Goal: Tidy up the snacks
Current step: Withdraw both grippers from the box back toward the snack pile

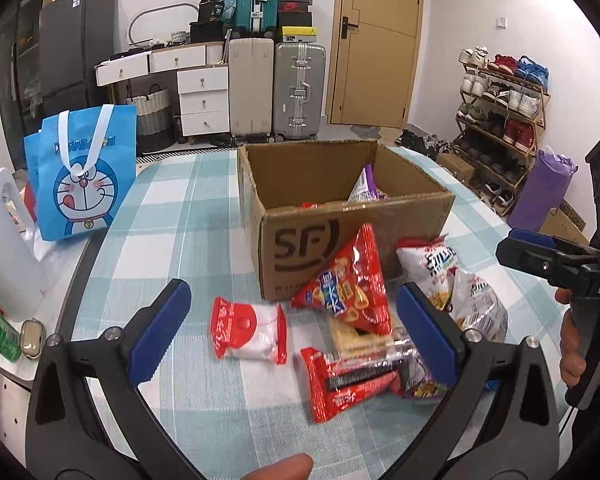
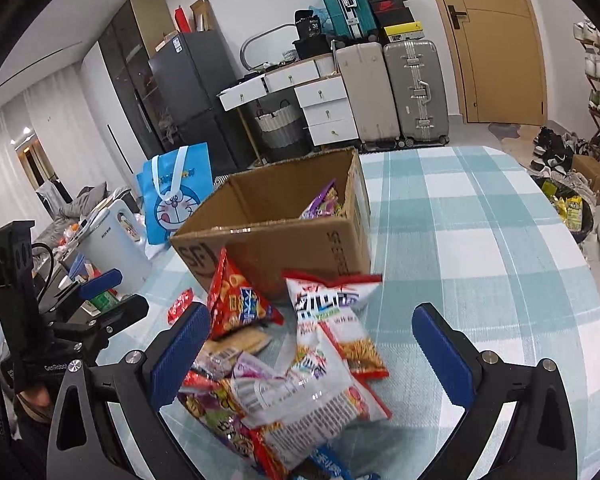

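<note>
The table point(image 1: 188, 208) is covered with a cloth checked in teal and white. An open cardboard box point(image 1: 340, 236) is set on it, and all else is placed from that box. Against its near wall a red triangular snack bag point(image 1: 350, 280) is leaned, and a white and red chip bag point(image 1: 440, 276) is laid just beside it. Nearer than these, a red and white packet point(image 1: 248, 330) and a long red packet point(image 1: 340, 384) are laid flat. Well to the left of the box a blue cartoon bag point(image 1: 82, 176) is stood upright, with a white kettle point(image 1: 4, 248) beside it.

Snack packets point(image 1: 342, 280) heaped beside cardboard box point(image 1: 300, 200)
</note>
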### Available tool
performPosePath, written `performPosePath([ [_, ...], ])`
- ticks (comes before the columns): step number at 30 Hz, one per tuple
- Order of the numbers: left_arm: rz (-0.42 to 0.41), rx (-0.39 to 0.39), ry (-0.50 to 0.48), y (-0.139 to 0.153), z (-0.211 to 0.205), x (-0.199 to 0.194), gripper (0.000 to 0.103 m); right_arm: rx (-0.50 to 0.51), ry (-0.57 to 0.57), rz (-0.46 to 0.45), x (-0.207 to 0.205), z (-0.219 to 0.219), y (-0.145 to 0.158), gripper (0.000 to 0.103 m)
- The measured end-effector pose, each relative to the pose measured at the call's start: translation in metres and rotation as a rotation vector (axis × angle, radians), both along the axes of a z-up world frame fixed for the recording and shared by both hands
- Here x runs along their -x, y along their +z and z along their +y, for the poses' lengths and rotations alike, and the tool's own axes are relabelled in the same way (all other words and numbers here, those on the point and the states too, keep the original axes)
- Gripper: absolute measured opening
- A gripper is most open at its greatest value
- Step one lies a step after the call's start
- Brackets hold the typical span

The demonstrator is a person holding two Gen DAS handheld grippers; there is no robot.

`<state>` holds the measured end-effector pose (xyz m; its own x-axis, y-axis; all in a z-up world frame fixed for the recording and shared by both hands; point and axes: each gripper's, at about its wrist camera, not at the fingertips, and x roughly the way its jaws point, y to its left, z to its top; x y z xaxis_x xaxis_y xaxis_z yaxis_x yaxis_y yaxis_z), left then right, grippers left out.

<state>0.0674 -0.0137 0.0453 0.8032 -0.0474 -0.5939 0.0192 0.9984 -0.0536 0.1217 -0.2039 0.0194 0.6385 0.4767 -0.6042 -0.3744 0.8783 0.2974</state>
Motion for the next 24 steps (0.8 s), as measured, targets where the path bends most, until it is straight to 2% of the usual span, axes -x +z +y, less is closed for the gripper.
performPosePath([
  [11, 0.054, -0.004, -0.003, -0.027, 0.000, 0.006, 0.102, -0.013, 0.016, 0.039, 0.018, -0.003, -0.019, 0.102],
  [24, 0.118, 0.000, 0.016, -0.045, 0.011, -0.007, 0.102, 0.053, 0.082, 0.094, 0.018, 0.016, -0.034, 0.102],
])
